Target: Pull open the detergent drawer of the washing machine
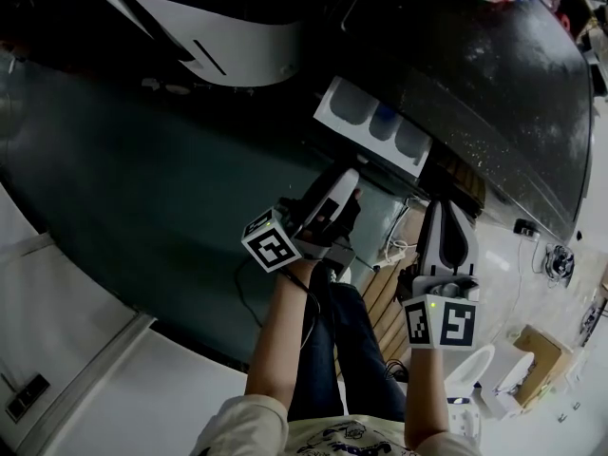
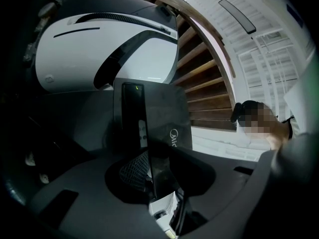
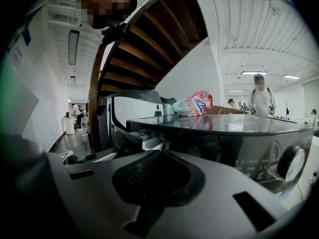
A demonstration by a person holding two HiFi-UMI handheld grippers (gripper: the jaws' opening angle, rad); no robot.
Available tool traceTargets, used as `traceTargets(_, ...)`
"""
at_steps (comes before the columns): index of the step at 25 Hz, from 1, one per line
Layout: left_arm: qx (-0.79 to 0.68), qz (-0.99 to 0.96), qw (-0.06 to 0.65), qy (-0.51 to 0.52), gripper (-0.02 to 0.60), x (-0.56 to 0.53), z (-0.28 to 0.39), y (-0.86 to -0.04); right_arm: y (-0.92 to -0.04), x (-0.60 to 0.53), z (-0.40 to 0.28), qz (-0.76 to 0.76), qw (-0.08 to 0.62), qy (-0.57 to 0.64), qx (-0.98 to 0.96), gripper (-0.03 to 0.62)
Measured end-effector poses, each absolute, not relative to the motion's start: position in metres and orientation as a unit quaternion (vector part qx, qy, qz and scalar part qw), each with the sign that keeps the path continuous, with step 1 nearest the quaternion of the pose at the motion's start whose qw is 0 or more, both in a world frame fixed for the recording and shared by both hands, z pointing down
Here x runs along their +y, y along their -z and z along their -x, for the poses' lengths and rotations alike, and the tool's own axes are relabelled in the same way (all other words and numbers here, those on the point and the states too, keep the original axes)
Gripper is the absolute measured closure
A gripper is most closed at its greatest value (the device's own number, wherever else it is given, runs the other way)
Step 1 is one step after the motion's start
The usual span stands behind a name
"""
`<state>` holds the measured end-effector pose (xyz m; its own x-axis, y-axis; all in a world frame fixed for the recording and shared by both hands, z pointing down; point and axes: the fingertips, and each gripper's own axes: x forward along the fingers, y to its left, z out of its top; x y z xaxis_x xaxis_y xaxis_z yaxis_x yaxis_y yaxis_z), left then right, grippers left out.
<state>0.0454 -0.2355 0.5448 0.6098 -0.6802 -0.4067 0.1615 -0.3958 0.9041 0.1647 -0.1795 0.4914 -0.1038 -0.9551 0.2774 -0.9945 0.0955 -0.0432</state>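
The washing machine (image 1: pixel 494 74) has a dark, speckled top. Its detergent drawer (image 1: pixel 353 112) stands pulled out, showing white compartments. My left gripper (image 1: pixel 347 186) is at the drawer's outer end. In the left gripper view the drawer's dark front panel (image 2: pixel 164 113), which carries a logo, stands edge-on between the jaws of my left gripper (image 2: pixel 152 176), which is shut on it. My right gripper (image 1: pixel 446 224) hangs beside the machine front, apart from the drawer, with its jaws together and nothing in them. In the right gripper view the right gripper (image 3: pixel 159 156) faces the machine top (image 3: pixel 224 123) and the drawer (image 3: pixel 149 143).
A large white appliance (image 1: pixel 218 27) with black trim stands to the left of the drawer. A colourful bag (image 3: pixel 197 103) lies on the machine top. A wooden staircase (image 2: pixel 204 78) curves overhead. Boxes (image 1: pixel 537 354) sit on the floor at lower right. People stand in the background.
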Motion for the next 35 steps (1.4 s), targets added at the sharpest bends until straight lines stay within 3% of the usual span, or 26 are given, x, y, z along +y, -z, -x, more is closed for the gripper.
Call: traceTargets(35,-0.173,-0.737,0.512,0.406,0.451,-0.171,-0.008,-0.545,-0.489,-0.154,-0.143,-0.635,0.084,-0.106,-0.761,0.571)
